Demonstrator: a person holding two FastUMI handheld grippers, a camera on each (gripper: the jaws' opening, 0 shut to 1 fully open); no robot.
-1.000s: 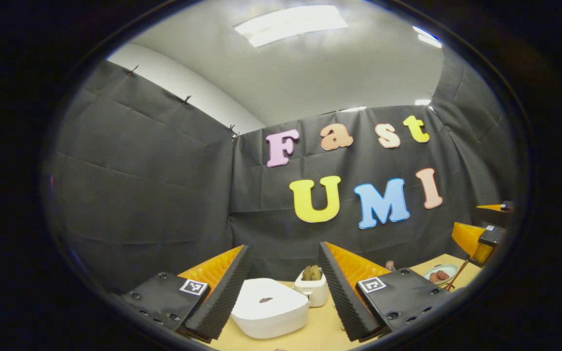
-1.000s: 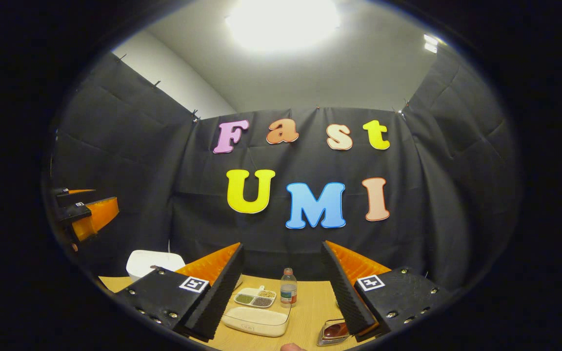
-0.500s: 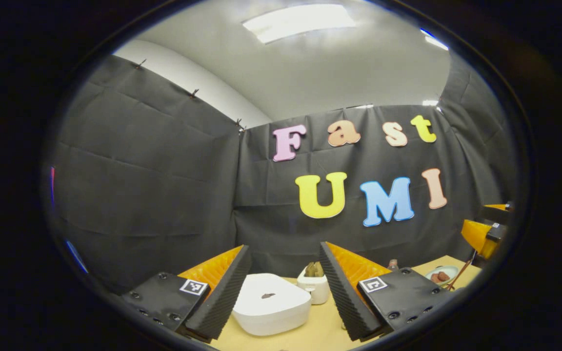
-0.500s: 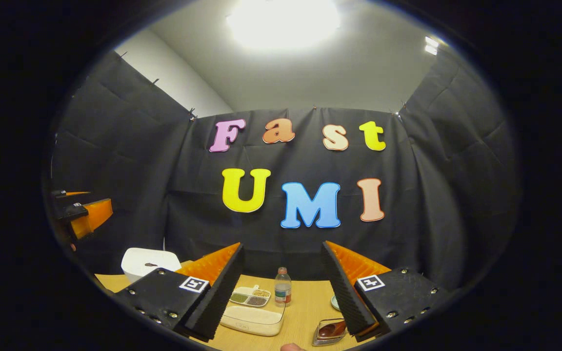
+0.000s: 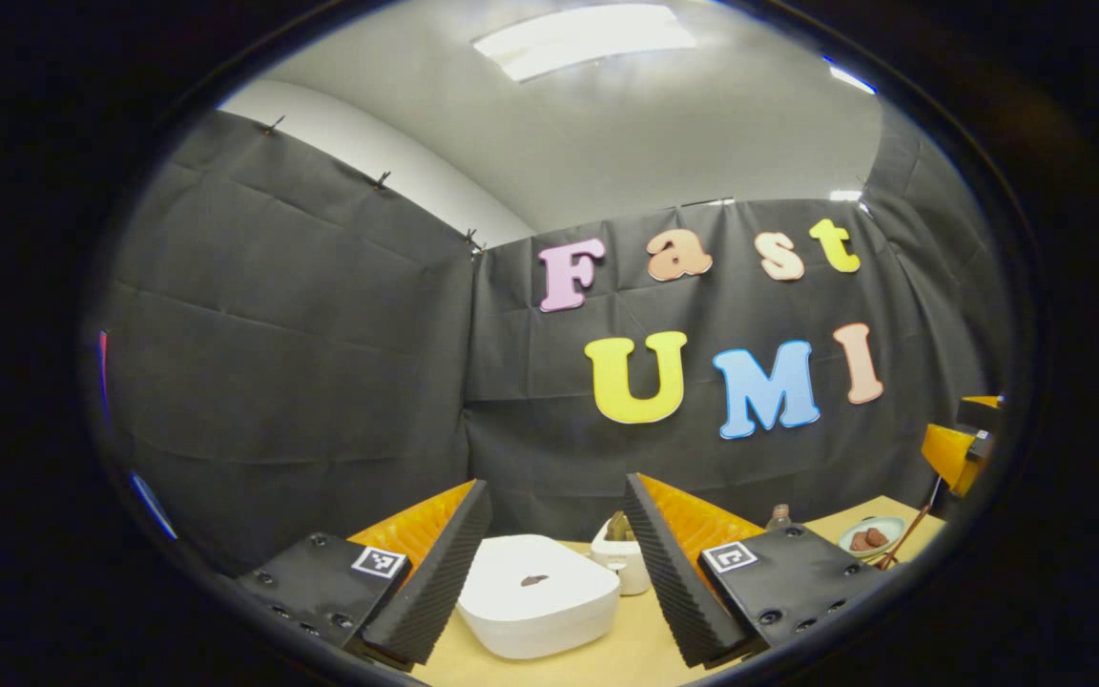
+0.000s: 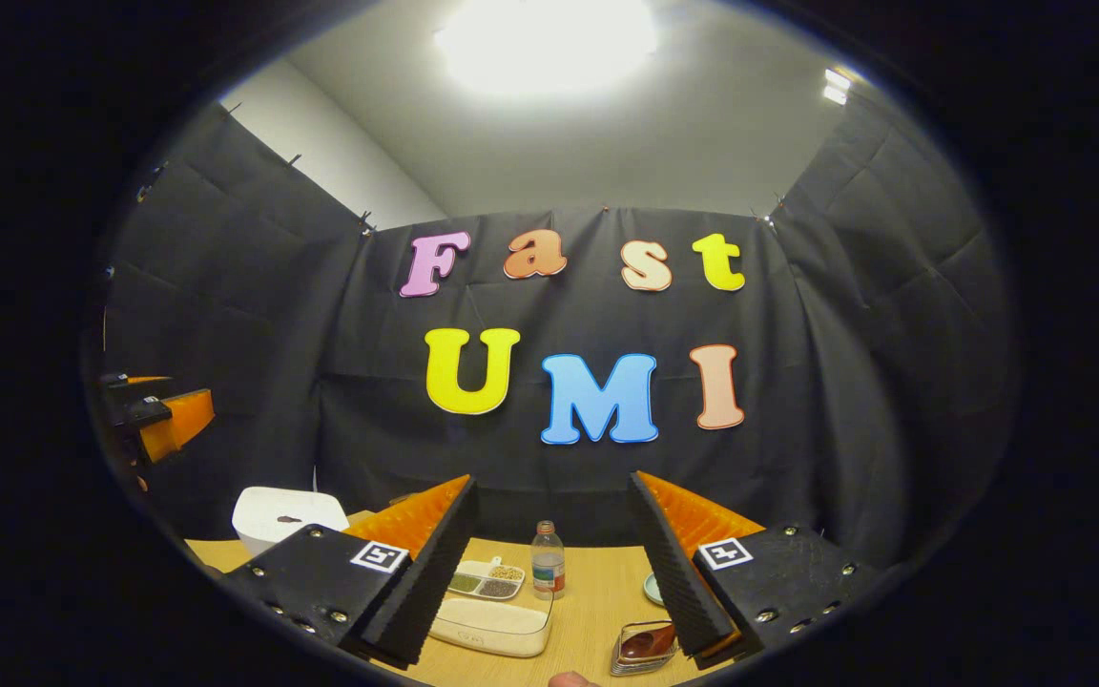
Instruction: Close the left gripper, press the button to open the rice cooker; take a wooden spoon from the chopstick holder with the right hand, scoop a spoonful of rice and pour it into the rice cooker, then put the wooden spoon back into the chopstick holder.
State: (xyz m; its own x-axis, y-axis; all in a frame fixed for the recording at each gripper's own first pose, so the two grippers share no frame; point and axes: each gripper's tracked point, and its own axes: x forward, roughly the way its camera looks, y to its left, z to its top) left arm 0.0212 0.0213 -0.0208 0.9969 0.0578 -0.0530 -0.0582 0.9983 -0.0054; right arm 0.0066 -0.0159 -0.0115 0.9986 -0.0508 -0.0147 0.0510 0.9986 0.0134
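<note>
Black cloth walls close in a booth around a pale wooden counter (image 6: 597,601) under a bright ceiling light. Left tongs (image 5: 557,563) hang above the counter with the jaws spread wide and nothing between them; framed in the gap is the white rice cooker (image 5: 538,593), lid down, a small dark button (image 5: 534,579) on its top. Just behind the cooker stands the white chopstick holder (image 5: 618,565) with brownish wooden utensil ends poking out of it; which one is the spoon cannot be told. Farther right on the counter are a small bottle (image 5: 778,517) and a pale bowl (image 5: 870,536) holding reddish-brown pieces, with a thin stick leaning beside it. Right tongs (image 6: 554,563) are likewise wide apart and grip nothing. Below them lies a clear rectangular box of white rice (image 6: 490,627), behind it a divided white dish (image 6: 483,582) with green, dark and tan grains in separate compartments, and a small bottle standing upright just beside that dish. A small stack of shallow metal dishes (image 6: 645,647) with a dark reddish inside sits near the right finger.
</note>
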